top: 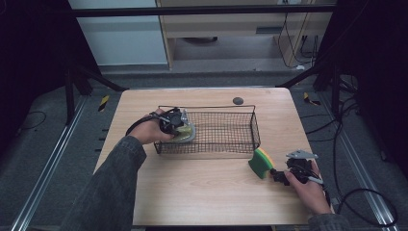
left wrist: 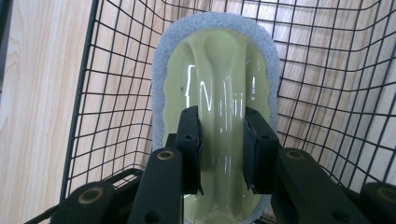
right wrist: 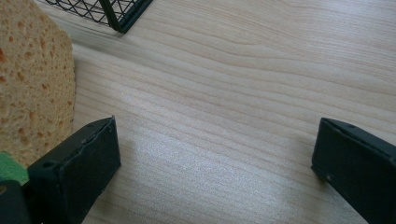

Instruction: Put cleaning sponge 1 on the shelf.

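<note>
Pale wood is carrying everything: a black wire basket [top: 250, 126] is sitting mid-counter [top: 202, 192]. At its left end the left gripper [left wrist: 222, 149] is clamping its jaws on the raised ridge of a pale green scrubber with a grey pad [left wrist: 215, 65], its long axis running straight away from the jaws. The right gripper [right wrist: 215, 163] is holding its jaws wide apart, with the yellow-and-green sponge [top: 261, 162] lying just outside one jaw, not between them.

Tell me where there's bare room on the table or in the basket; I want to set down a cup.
The basket is free right of the scrubber, which the left gripper clamps at its left end. The tabletop is bare in front of the basket. It is crowded by the sponge and right gripper.
</note>
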Action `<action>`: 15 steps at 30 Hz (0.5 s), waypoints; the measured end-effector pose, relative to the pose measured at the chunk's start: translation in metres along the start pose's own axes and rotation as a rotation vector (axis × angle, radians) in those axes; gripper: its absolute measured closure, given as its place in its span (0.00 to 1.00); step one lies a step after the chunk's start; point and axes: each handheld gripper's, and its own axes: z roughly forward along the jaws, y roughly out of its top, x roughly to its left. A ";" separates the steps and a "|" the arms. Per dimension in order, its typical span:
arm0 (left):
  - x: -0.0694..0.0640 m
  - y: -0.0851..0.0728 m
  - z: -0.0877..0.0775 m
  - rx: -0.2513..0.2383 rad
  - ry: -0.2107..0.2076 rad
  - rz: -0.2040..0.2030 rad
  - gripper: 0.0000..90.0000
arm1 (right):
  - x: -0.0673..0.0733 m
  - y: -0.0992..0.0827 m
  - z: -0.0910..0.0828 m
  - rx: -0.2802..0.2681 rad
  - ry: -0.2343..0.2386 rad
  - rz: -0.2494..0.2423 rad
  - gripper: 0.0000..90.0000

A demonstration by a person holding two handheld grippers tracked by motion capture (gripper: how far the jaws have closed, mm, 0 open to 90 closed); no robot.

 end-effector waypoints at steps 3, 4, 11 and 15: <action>0.000 0.000 0.001 0.004 -0.006 -0.008 0.79 | 0.000 0.000 0.000 0.000 0.000 0.000 0.01; 0.000 0.001 0.002 0.008 -0.012 -0.007 0.79 | 0.000 0.000 0.000 0.000 0.000 0.000 0.01; -0.002 0.002 0.008 0.022 -0.024 -0.006 0.79 | 0.000 0.000 0.000 0.000 0.000 0.000 0.01; -0.001 0.002 0.009 0.024 -0.025 -0.014 0.78 | 0.000 0.000 0.000 0.000 0.000 0.000 0.01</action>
